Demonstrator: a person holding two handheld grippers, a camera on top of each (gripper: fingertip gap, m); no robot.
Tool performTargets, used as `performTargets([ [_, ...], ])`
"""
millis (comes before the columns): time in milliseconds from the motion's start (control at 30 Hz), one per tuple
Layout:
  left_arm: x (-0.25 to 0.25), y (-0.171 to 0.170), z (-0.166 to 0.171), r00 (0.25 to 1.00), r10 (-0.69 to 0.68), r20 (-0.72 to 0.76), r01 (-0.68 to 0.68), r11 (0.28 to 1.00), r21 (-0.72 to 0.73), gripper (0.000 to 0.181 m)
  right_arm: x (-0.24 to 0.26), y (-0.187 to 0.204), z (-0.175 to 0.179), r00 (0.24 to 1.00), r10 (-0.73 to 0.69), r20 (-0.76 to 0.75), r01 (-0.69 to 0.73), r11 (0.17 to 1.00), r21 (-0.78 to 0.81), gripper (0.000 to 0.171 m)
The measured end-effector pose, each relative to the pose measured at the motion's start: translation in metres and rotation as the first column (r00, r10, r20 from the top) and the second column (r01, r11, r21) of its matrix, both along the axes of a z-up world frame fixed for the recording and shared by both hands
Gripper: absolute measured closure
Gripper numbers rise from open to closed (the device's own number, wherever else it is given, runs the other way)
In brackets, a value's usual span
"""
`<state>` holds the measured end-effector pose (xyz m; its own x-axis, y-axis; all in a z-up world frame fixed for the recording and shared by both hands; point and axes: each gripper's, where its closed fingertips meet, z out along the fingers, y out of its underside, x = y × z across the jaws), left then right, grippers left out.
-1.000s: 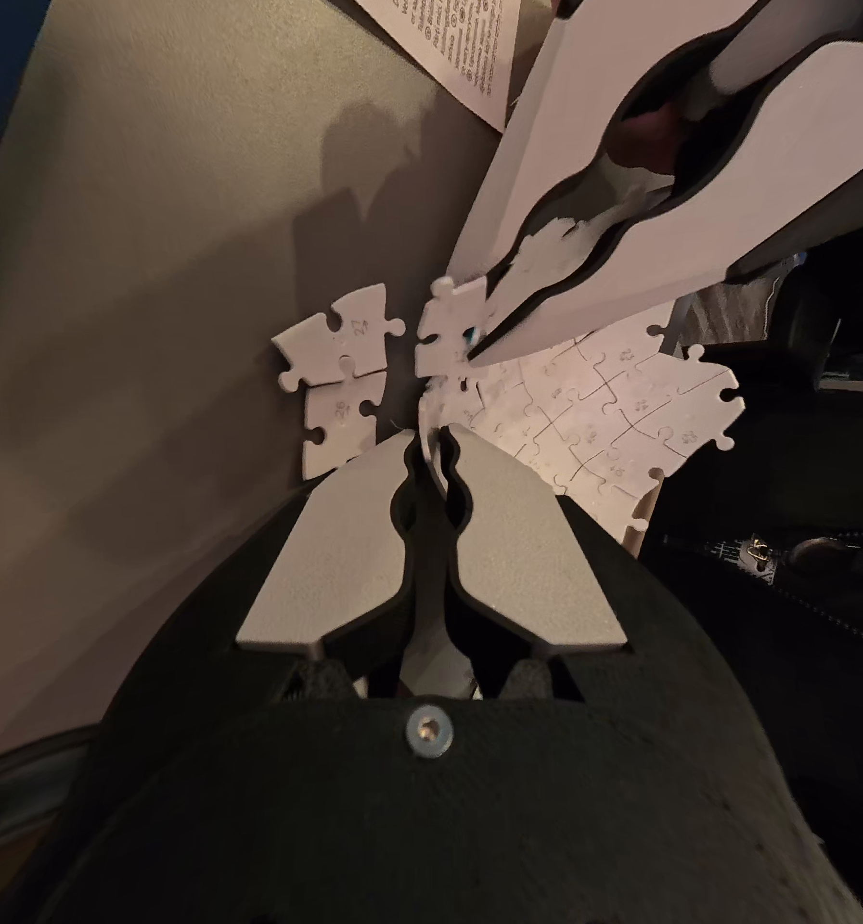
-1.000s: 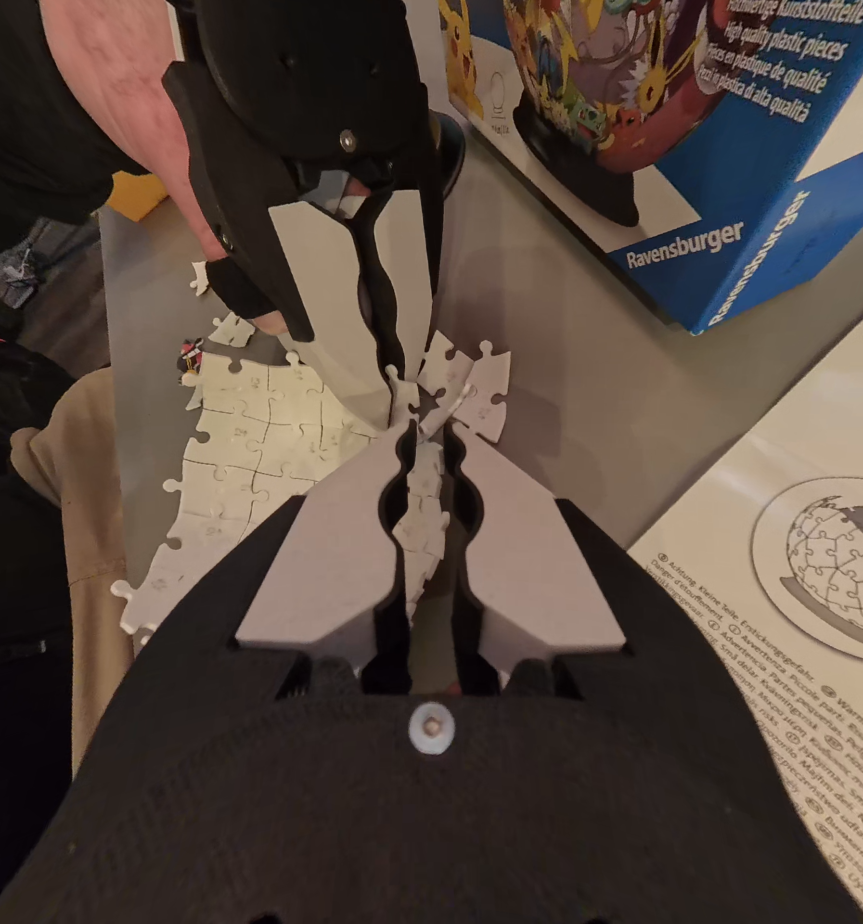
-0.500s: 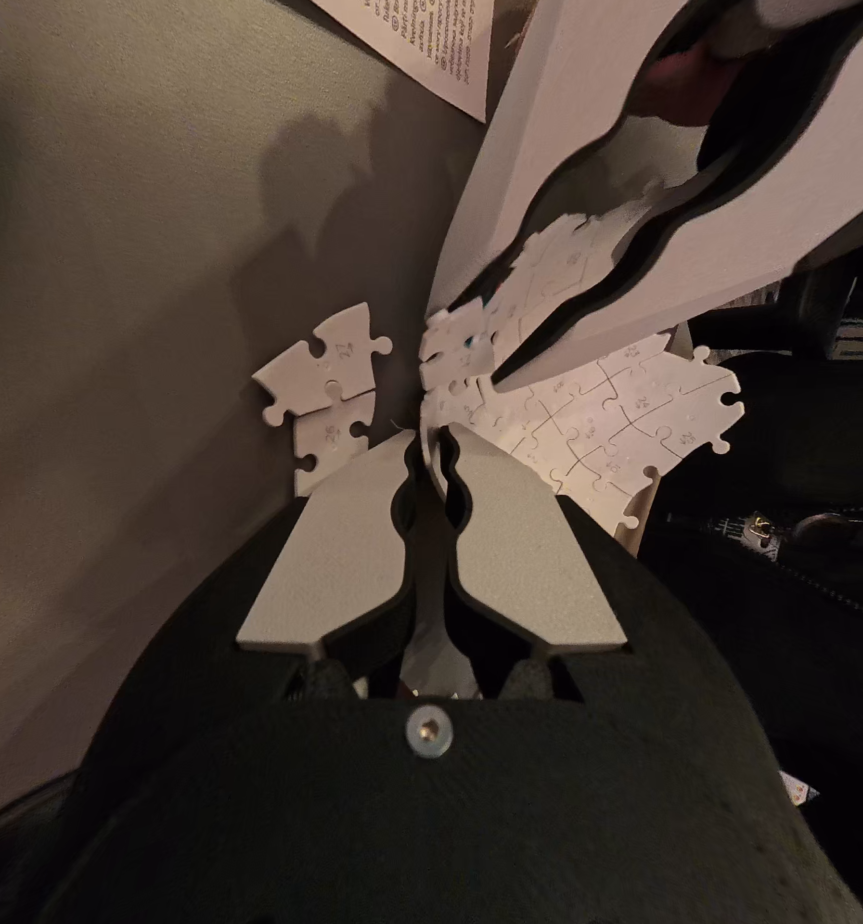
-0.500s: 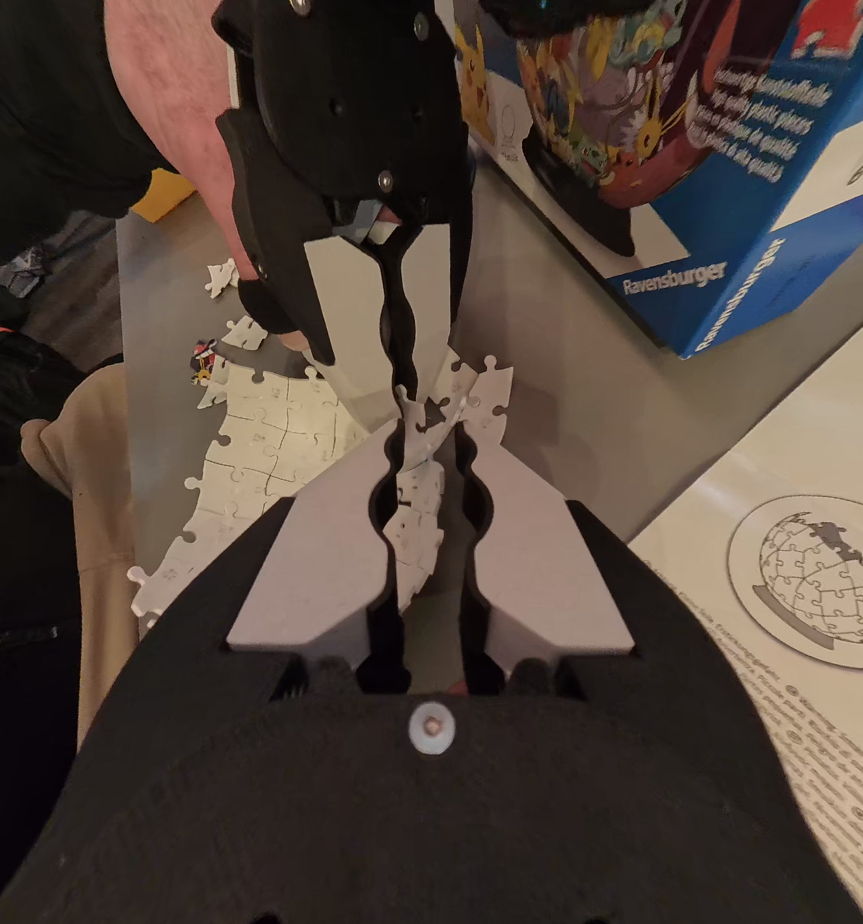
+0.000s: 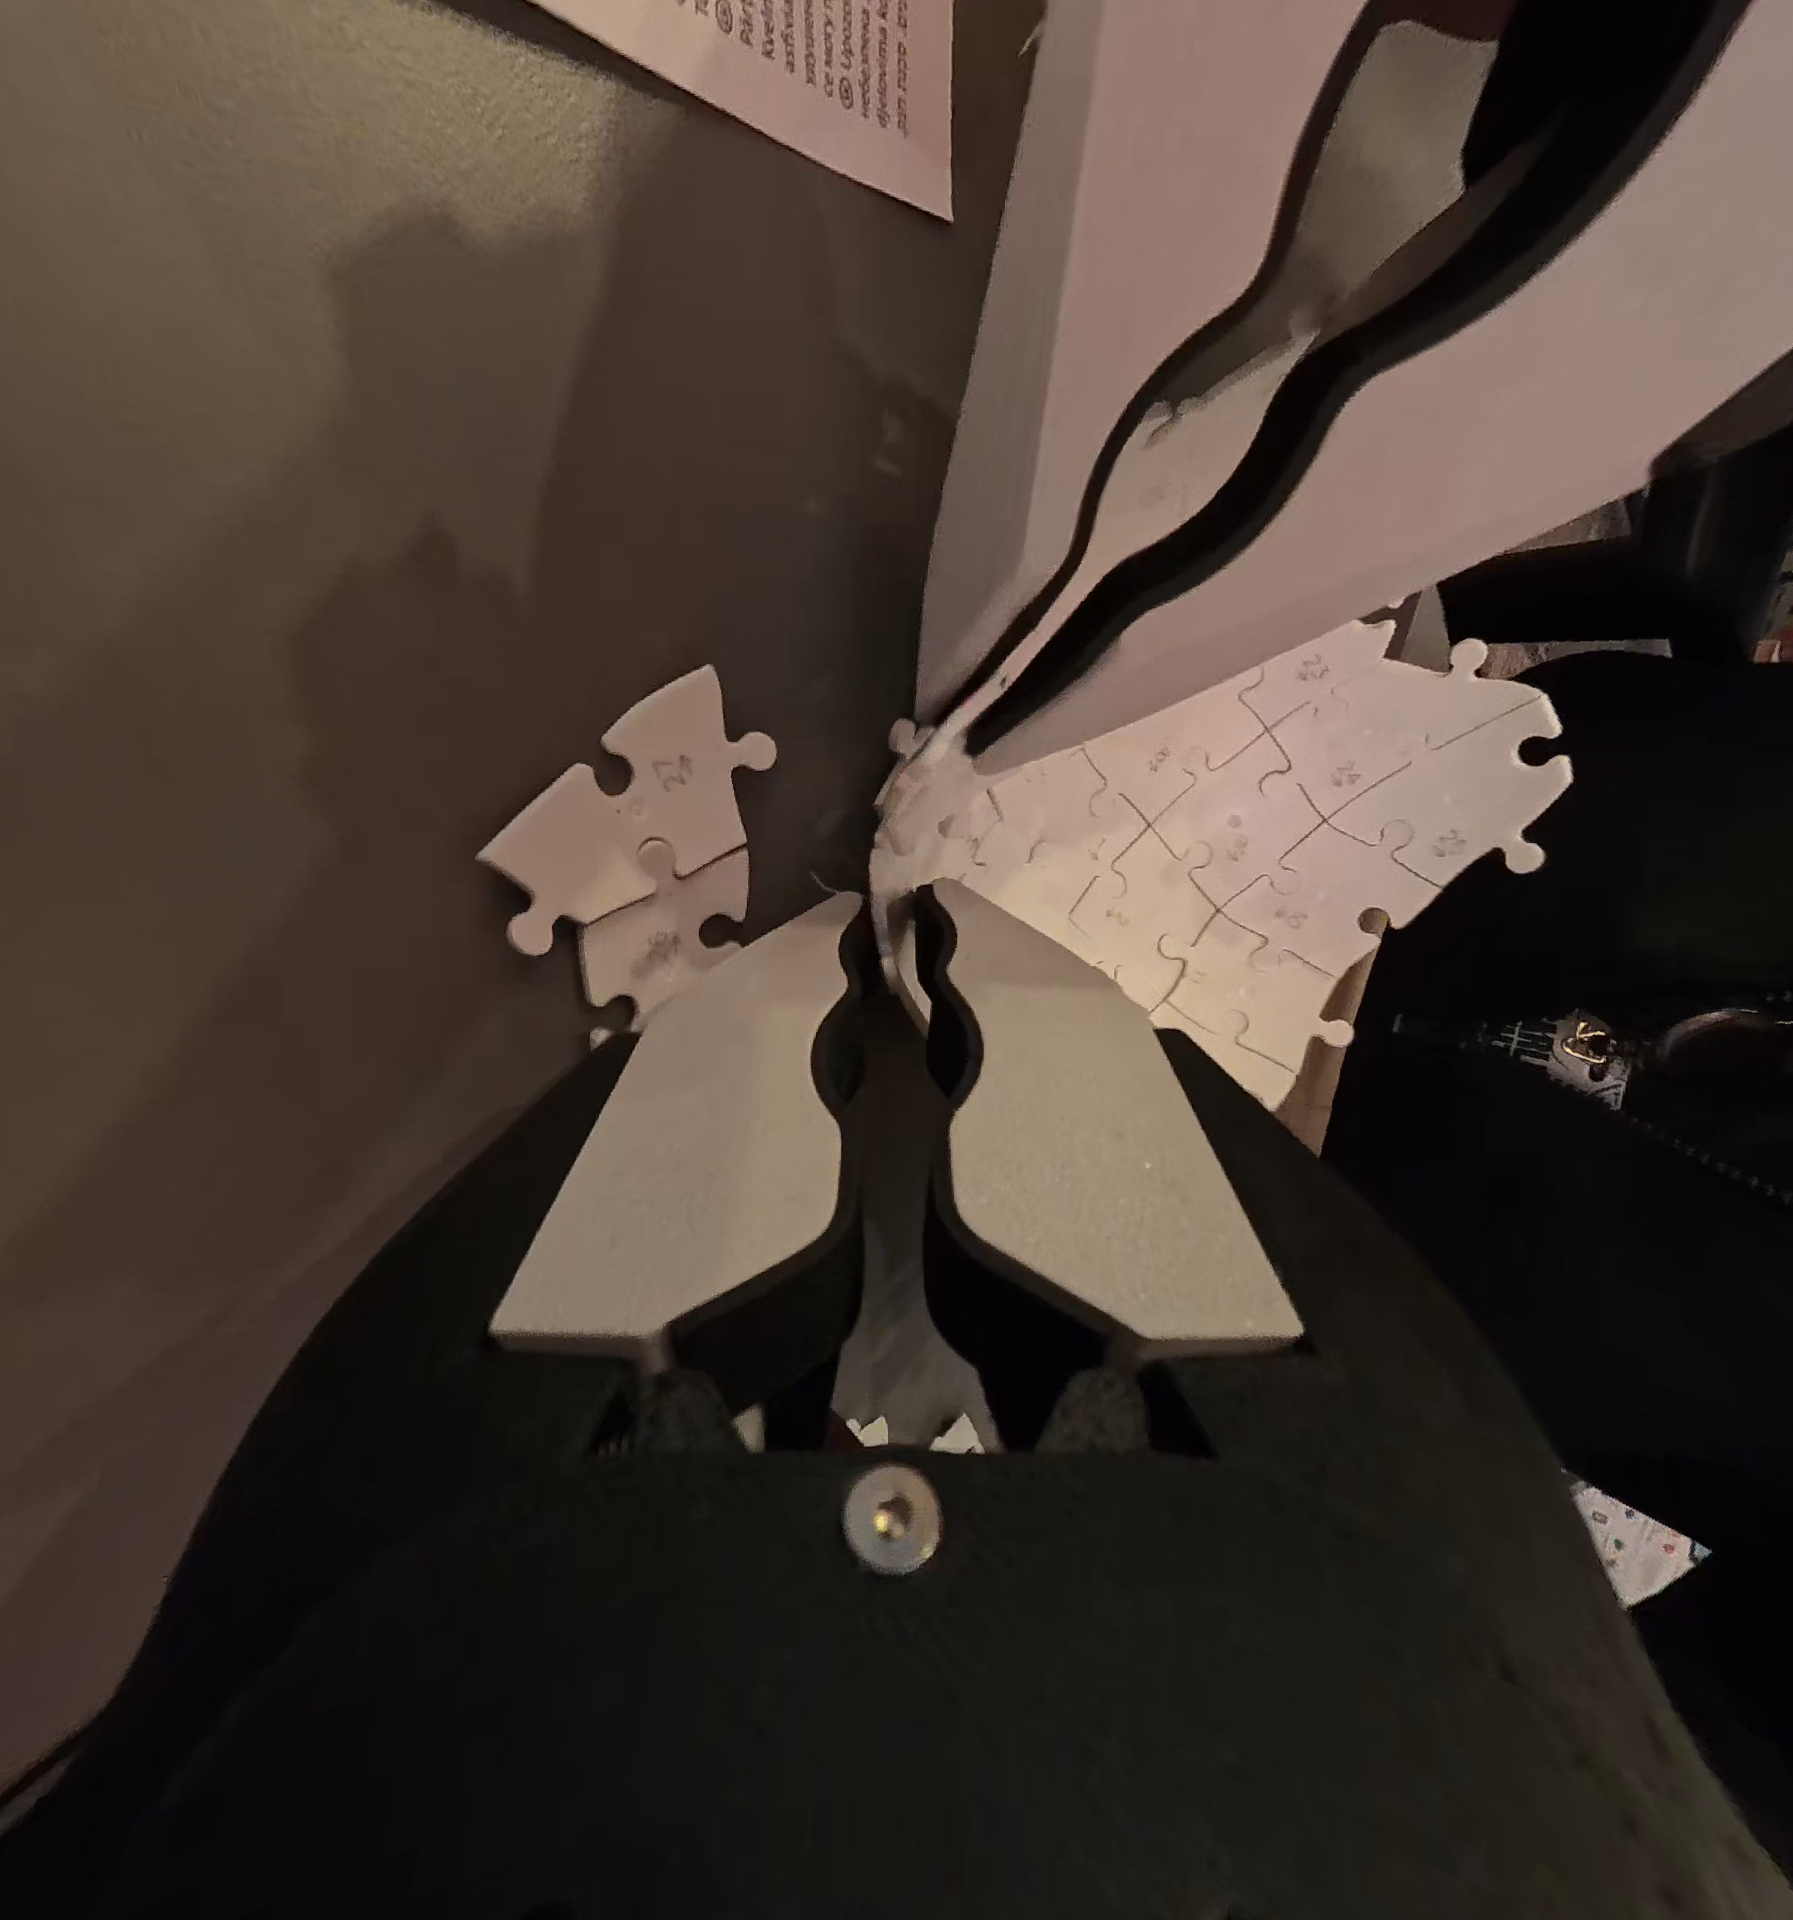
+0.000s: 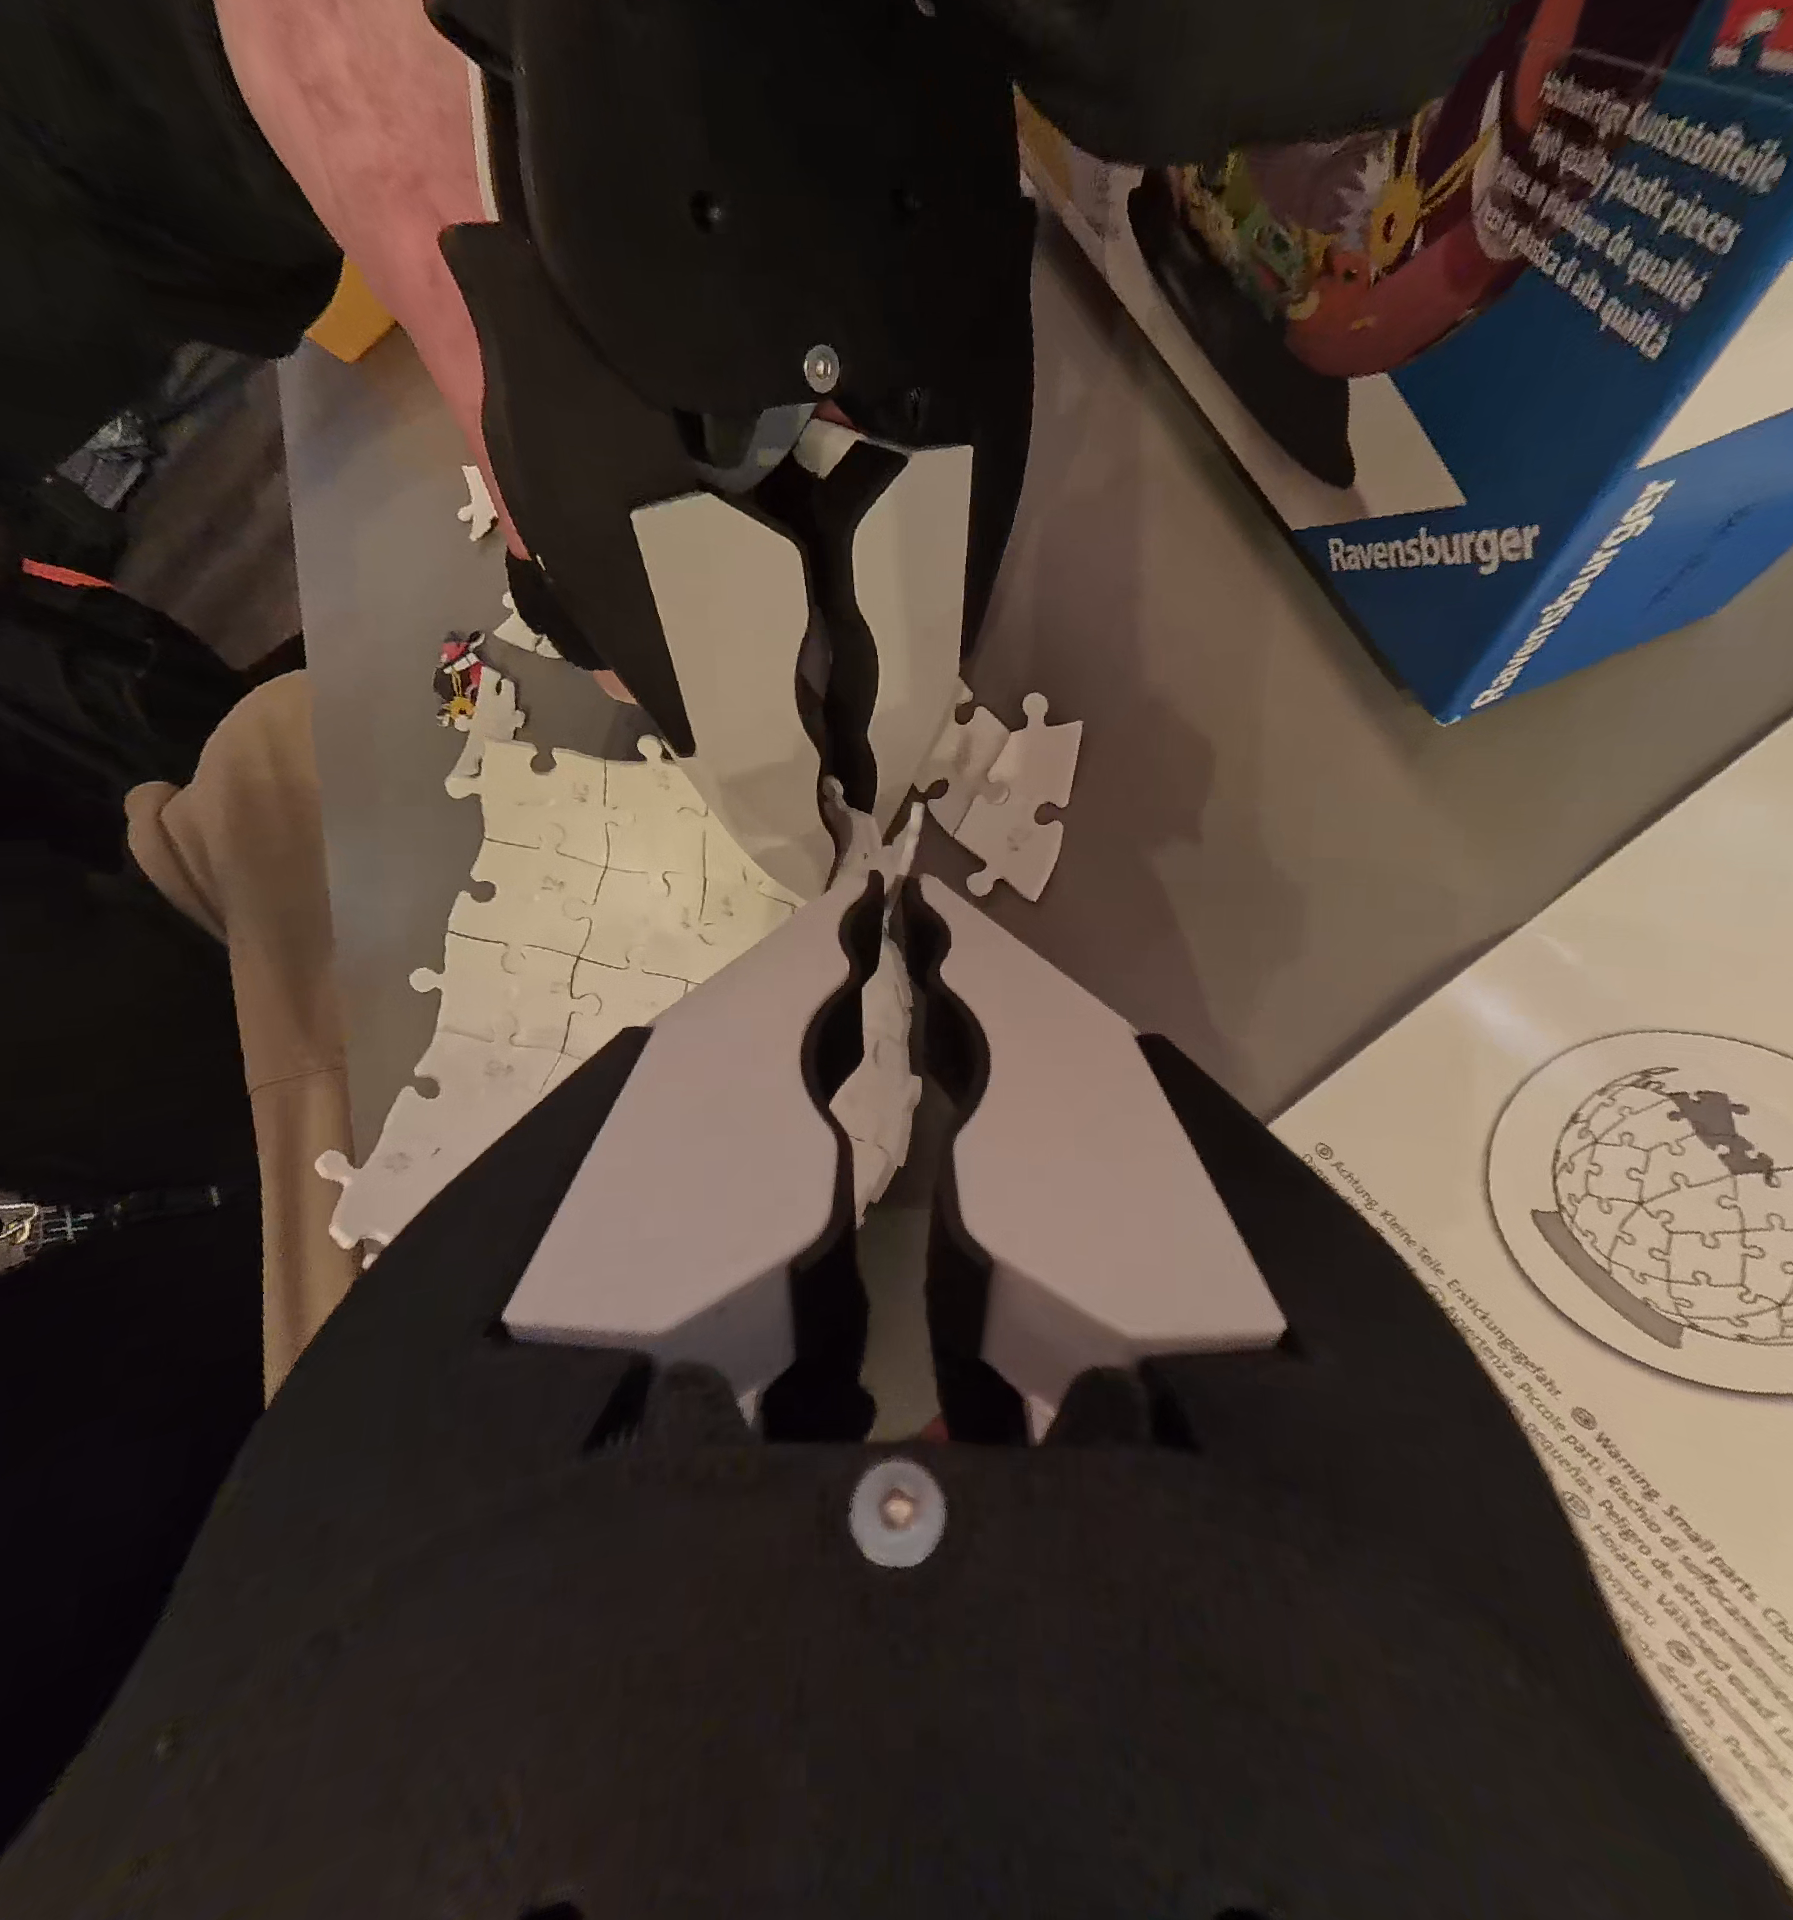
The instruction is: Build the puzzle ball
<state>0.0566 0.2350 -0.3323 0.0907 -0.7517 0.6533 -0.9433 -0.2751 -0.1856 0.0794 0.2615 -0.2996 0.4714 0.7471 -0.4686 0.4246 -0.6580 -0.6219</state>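
The left gripper [image 5: 897,914] is pinching the near edge of the joined puzzle sheet [image 5: 1276,831], its fingers drawn narrow around the curved white rim. The right gripper [image 6: 892,883] is clamping a smaller strip of joined pieces [image 6: 881,1070] edge-on between nearly closed fingers, and its tips are meeting the left gripper's tips over the grey table [image 6: 1183,831]. The sheet is fanning out toward 3 o'clock in the left wrist view. A loose two-piece cluster [image 5: 643,842] is lying at about 10 o'clock of the left fingertips — just beside them, apart from the sheet. Compared with a second ago, the right gripper is sitting closer, and its strip is pressing against the sheet's corner. The blue puzzle box [image 6: 1557,436] is standing at 1 o'clock in the right wrist view, and the instruction leaflet [image 6: 1598,1299] at 4 o'clock.
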Motion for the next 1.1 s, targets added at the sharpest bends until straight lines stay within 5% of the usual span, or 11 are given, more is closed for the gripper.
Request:
performTargets([
  [400, 0.005, 0.000, 0.000, 0.999, -0.045, -0.005, 0.045, 0.999, 0.008, 0.175, 0.006, -0.002, -0.004, 0.999, -0.028, -0.028, 0.027, 0.999, -0.021, 0.145],
  [1100, 0.012, -0.008, -0.001, 0.982, -0.184, -0.043, 0.185, 0.982, 0.028, 0.176, 0.033, -0.008, -0.019, 0.962, 0.195, 0.189, -0.204, 0.979, 0.028, 0.162],
])
